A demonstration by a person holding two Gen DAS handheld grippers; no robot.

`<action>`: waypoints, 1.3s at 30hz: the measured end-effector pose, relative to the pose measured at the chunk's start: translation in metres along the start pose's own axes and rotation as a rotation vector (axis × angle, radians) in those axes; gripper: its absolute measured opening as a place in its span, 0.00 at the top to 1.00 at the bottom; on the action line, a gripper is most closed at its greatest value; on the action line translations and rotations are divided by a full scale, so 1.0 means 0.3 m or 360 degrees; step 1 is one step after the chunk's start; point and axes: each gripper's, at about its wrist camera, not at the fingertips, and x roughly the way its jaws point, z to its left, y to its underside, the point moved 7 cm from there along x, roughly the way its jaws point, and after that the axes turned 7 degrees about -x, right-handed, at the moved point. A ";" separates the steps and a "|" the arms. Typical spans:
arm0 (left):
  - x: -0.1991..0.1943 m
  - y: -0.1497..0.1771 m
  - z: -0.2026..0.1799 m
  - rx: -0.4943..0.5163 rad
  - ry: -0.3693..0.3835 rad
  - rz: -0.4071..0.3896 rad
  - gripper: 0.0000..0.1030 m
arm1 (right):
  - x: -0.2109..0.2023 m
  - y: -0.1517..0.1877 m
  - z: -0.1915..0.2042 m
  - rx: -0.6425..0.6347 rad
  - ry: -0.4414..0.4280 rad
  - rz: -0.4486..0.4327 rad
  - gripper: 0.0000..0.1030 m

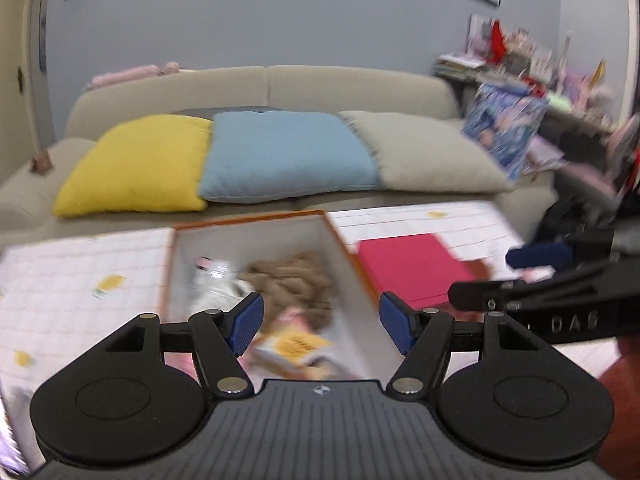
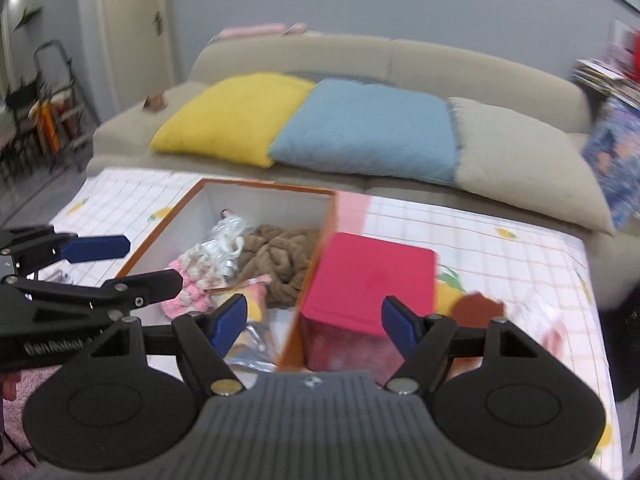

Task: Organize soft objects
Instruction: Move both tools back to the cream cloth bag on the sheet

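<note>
With the soft things, among them a brown plush (image 2: 280, 258), already heaped inside the orange box (image 2: 260, 190), both the left gripper (image 1: 320, 322) and right gripper (image 2: 314, 322) hover above it, fingers spread and empty, so the next move is probably the pink lid (image 2: 372, 276) just right of the box.

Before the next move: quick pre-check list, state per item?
1. Left gripper open, nothing held: ok.
2. Right gripper open, nothing held: ok.
3. Orange-rimmed box open on top: ok.
4. Brown knit item and pink-white knit inside the box: ok.
5. Pink box beside the orange-rimmed box, touching or apart: cannot tell.
6. Red-brown piece right of the pink box, soft or not: cannot tell, blurred.
</note>
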 end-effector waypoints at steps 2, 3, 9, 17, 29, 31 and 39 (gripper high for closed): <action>0.000 0.017 -0.027 -0.0066 0.0079 0.0008 0.24 | -0.044 0.050 -0.038 0.0041 0.0050 -0.0032 0.29; -0.004 0.030 -0.048 -0.0092 0.0120 0.0012 0.24 | -0.062 0.077 -0.058 0.0059 0.0077 -0.0042 0.29; 0.051 0.117 -0.149 -0.0126 0.0334 0.0171 0.27 | -0.141 0.271 -0.177 0.0186 0.0276 0.0035 0.29; 0.147 0.198 -0.297 -0.0024 0.0468 0.0384 0.27 | -0.118 0.492 -0.327 0.0571 0.0413 0.0313 0.29; 0.300 0.270 -0.417 0.0112 0.0453 0.0575 0.27 | 0.095 0.548 -0.520 0.0727 0.0377 0.0506 0.10; 0.331 0.282 -0.440 0.0099 0.0478 0.0592 0.27 | 0.099 0.566 -0.558 0.0817 0.0403 0.0498 0.18; 0.464 0.340 -0.576 0.0197 0.0546 0.0665 0.24 | 0.109 0.672 -0.684 0.1204 0.0572 0.0581 0.70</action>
